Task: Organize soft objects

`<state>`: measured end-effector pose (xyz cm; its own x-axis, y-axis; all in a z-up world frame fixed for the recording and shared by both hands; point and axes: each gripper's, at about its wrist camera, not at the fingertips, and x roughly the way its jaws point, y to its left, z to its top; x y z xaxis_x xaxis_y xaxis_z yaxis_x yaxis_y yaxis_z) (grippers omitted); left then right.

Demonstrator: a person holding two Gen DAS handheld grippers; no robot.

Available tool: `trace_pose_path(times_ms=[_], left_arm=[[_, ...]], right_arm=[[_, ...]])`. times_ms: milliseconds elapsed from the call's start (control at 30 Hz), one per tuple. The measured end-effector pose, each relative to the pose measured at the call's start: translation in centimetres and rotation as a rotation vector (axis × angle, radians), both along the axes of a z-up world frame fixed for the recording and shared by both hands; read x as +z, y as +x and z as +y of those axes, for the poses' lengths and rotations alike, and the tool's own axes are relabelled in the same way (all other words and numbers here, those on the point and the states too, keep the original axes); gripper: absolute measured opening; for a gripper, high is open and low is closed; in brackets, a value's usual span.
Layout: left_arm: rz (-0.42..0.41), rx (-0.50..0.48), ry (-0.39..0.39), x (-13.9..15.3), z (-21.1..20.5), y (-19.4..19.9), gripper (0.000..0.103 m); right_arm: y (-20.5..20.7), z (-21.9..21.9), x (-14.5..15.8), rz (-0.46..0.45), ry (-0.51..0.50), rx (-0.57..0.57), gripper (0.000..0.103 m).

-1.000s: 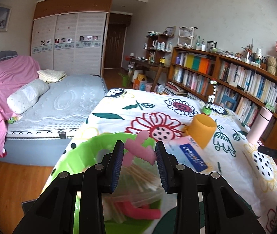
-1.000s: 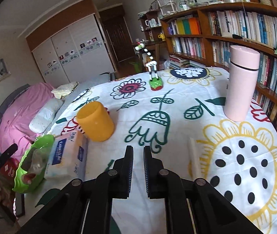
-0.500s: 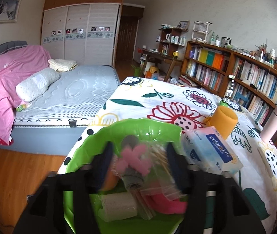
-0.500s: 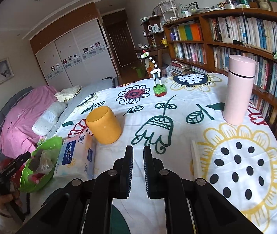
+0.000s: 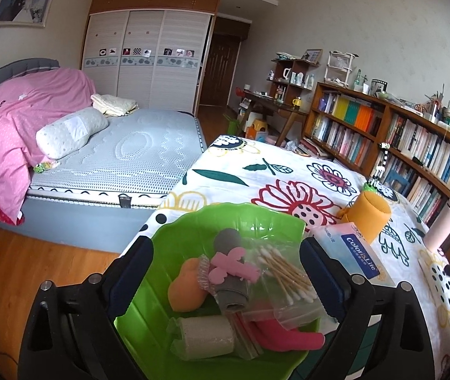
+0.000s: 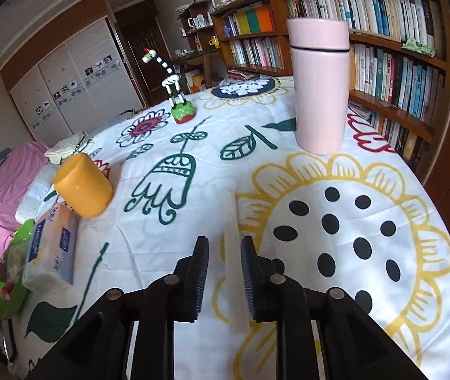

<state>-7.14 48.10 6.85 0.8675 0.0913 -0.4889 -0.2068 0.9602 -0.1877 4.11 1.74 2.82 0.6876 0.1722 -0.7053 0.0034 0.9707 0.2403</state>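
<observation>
Sponges fill green bowl (image 5: 193,228); left gripper (image 5: 225,272) gapes; right gripper (image 6: 224,272) parted, seemingly empty.

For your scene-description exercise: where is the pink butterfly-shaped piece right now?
In the left wrist view, the pink butterfly-shaped piece lies inside the green bowl, between the orange sponge and the bagged cotton swabs.

Black gripper (image 6: 224,269) frames, blue ribbed pads, silver screws.
</observation>
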Motion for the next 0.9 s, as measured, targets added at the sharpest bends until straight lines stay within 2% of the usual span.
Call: trace_pose_path(times_ms=[267,400,467,500,533,600,733,900], left_arm=[[-0.021,-0.012,0.061,0.7,-1.0,-0.7,0.096],[-0.029,-0.027,0.091,0.9,-1.6,-0.9,0.096],[-0.032,-0.035,0.096,1.0,-1.7,-1.0,0.096],[-0.033,-0.037,0.098,1.1,-1.8,-1.1,0.096],[-0.033,-0.037,0.1,1.1,-1.8,-1.2,0.096],[-0.033,-0.037,0.099,1.1,-1.7,-1.2,0.096],[-0.04,-0.026,0.095,1.2,-1.6,-1.5,0.096],[-0.047,-0.01,0.084,1.0,-0.7,-2.0,0.096]], right_arm=[[1.4,0.4,-2.2,0.04,-0.067,0.008,0.03],[1.4,1.7,-2.1,0.025,-0.166,0.026,0.03],[1.3,2.2,-2.2,0.022,-0.201,0.033,0.025],[1.3,2.4,-2.1,0.02,-0.205,0.043,0.018],[1.2,2.4,-2.1,0.02,-0.205,0.047,0.013],[1.2,2.4,-2.0,0.022,-0.181,0.052,0.01],[0.8,2.3,-1.5,0.02,-0.083,0.074,0.009],[-0.1,3.3,0.7,-0.02,0.003,0.118,0.009]])
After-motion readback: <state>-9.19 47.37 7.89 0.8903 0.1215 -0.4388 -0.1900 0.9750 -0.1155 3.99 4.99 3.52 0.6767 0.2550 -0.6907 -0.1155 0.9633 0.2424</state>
